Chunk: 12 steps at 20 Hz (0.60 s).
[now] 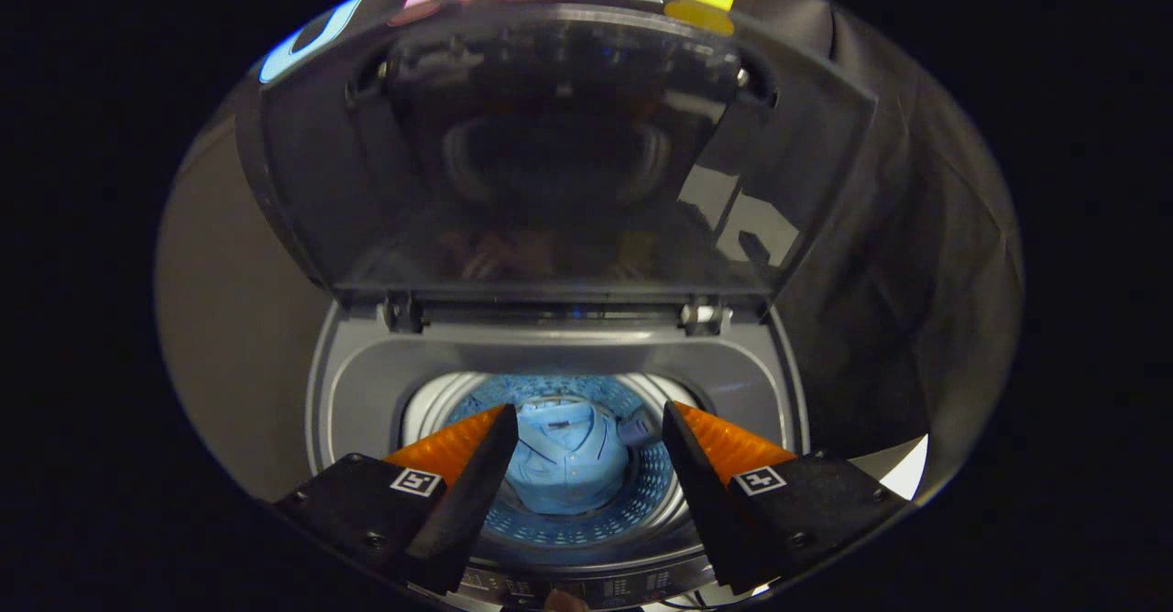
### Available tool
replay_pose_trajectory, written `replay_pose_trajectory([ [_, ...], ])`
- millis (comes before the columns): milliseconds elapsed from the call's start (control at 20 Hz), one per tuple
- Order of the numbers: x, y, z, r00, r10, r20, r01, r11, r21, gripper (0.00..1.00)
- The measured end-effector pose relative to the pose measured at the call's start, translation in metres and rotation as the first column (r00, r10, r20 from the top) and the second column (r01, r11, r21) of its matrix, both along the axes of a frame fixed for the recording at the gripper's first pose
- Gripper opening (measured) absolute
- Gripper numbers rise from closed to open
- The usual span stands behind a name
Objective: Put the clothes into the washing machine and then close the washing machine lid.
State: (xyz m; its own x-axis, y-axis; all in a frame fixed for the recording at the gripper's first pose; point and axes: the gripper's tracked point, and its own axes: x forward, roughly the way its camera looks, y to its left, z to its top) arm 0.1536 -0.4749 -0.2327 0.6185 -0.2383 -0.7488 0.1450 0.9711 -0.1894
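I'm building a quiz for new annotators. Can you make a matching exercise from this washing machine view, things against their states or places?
Things:
1. lid
2. shirt
3. claw
4. control panel

States or places:
A. lying in the drum
B. open, holding nothing
C. raised upright behind the drum
D. on the machine's near edge, below the fingers

Pairs: 1-C, 2-A, 3-B, 4-D

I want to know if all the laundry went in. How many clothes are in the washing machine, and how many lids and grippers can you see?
Clothes: 1, a light blue shirt down in the drum, beyond the fingers
Lids: 1, the washing machine lid, standing open
Grippers: 1, the gripper, open, holding nothing
Total: 3
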Motion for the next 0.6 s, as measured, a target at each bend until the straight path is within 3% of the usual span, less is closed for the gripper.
replay_pose_trajectory([
  [600, 0.068, -0.005, 0.178, 0.963, 0.001, 0.268, 0.002, 1.000, -0.011, 0.99],
])
